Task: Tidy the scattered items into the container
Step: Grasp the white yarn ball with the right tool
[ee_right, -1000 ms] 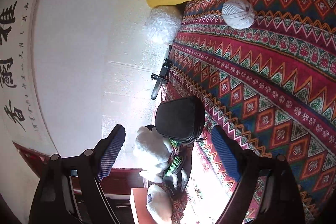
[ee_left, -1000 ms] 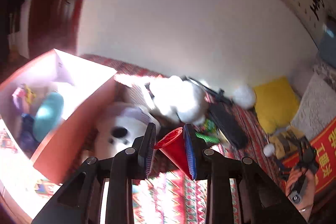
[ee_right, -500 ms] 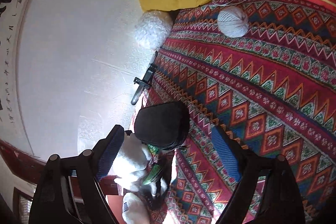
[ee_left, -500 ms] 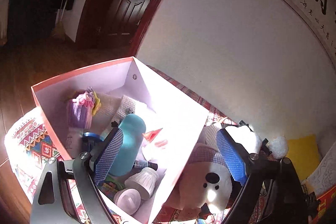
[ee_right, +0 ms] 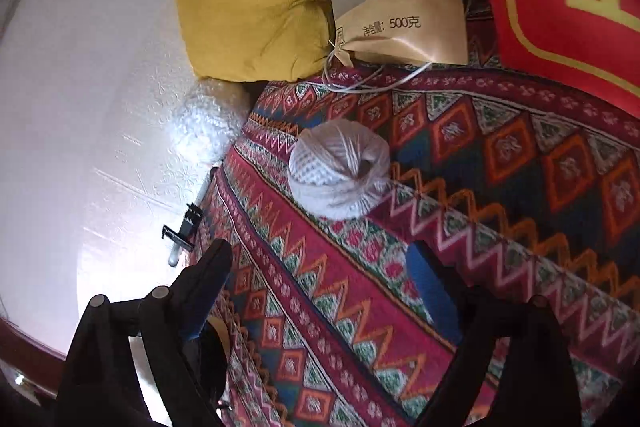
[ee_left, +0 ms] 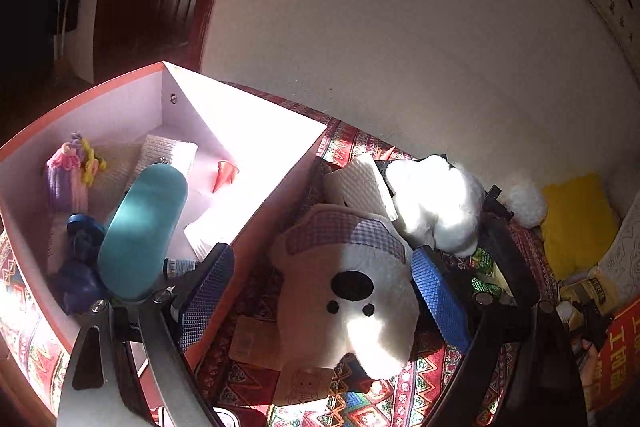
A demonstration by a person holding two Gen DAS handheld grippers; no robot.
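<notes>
White yarn ball [ee_right: 340,169] beyond opening jaws

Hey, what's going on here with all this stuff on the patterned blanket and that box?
A person with a gripper in each hand is tidying loose items into the pink box, which already holds a teal bottle, a small red cone and a knitted toy. The left gripper is open and empty, just beside the box, with a plush dog between its fingers but not gripped. The right gripper, its jaws opening with nothing between them, points at a ball of white yarn on the blanket.
</notes>
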